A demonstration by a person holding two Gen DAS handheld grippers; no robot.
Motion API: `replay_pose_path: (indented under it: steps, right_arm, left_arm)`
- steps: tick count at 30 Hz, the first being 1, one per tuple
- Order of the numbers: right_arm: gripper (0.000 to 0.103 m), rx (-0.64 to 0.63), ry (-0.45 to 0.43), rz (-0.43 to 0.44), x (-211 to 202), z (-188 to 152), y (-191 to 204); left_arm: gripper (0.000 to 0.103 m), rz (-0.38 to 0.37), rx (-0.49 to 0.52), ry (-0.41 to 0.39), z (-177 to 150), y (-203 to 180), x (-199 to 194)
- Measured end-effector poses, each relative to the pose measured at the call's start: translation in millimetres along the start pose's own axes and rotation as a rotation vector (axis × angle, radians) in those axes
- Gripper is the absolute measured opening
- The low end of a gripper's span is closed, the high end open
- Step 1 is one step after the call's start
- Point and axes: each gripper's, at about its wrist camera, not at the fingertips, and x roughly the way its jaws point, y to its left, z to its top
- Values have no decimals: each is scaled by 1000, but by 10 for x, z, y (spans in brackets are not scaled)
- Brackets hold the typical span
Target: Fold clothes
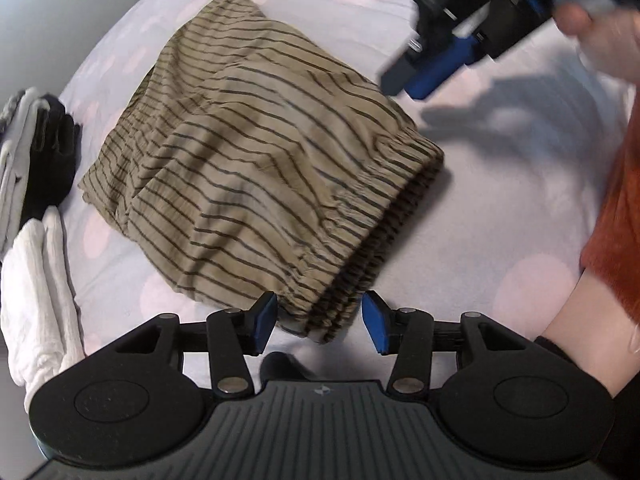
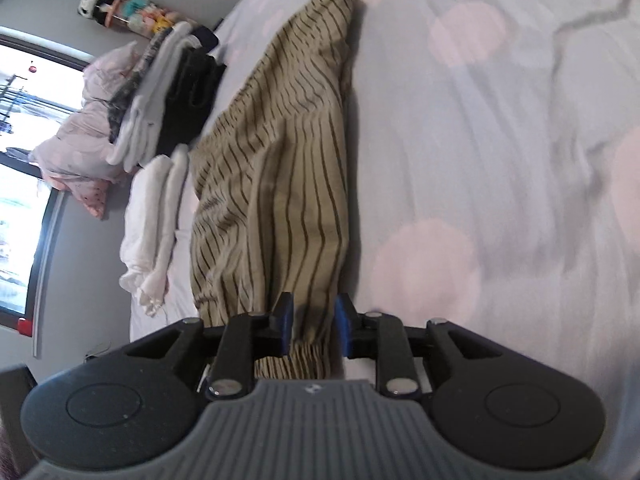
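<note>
Tan shorts with dark stripes (image 1: pixel 256 168) lie folded on the bed, elastic waistband toward the lower right. My left gripper (image 1: pixel 320 322) is open, its blue pads on either side of the waistband corner without pinching it. My right gripper (image 1: pixel 416 76) hovers above the bed by the shorts' far right edge. In the right wrist view the shorts (image 2: pixel 280 168) stretch away from my right gripper (image 2: pixel 314 326), whose jaws stand partly open with the cloth edge seen between them; I cannot tell if they touch it.
A white folded garment (image 1: pixel 40 292) and a grey and black pile (image 1: pixel 36 156) lie left of the shorts, also in the right wrist view (image 2: pixel 156 216). Pink pillows (image 2: pixel 84 136) and a window (image 2: pixel 20 160) are beyond. The bedsheet (image 2: pixel 500 160) is lilac with pink dots.
</note>
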Motion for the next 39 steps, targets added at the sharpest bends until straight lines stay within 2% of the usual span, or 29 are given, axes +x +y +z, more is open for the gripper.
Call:
replay_pose_path:
  steps: [5, 8, 11, 14, 19, 23, 26, 31, 33, 39]
  right_arm:
    - [34, -86, -50, 22, -89, -74, 163]
    - [34, -204, -74, -17, -114, -148, 363]
    - [34, -372, -99, -103, -123, -259, 599]
    - [34, -523, -75, -170, -118, -349, 765]
    - [35, -932, 25, -290, -33, -616, 1087]
    - [53, -1288, 91, -376, 135, -890, 1235]
    - [54, -1529, 132, -448, 310, -1136, 1267]
    - [55, -1825, 169, -560, 631, -1531, 1212]
    - [55, -1896, 161, -617, 739, -1630, 1153]
    - [57, -1948, 148, -696, 891, -1714, 1071]
  left_arm:
    - [55, 41, 44, -24, -75, -139, 91]
    - [54, 42, 47, -60, -107, -141, 122]
    - [50, 34, 26, -106, -160, -121, 141]
    - [48, 20, 2, -149, -237, -108, 130]
    - [42, -33, -59, -197, -329, 4, 125]
    - [33, -94, -152, -219, -373, 181, 149]
    - [29, -158, -251, -225, -404, 340, 156]
    - [27, -236, -351, -228, -443, 517, 194]
    - [27, -254, -370, -229, -445, 553, 210]
    - [26, -283, -415, -229, -463, 600, 201]
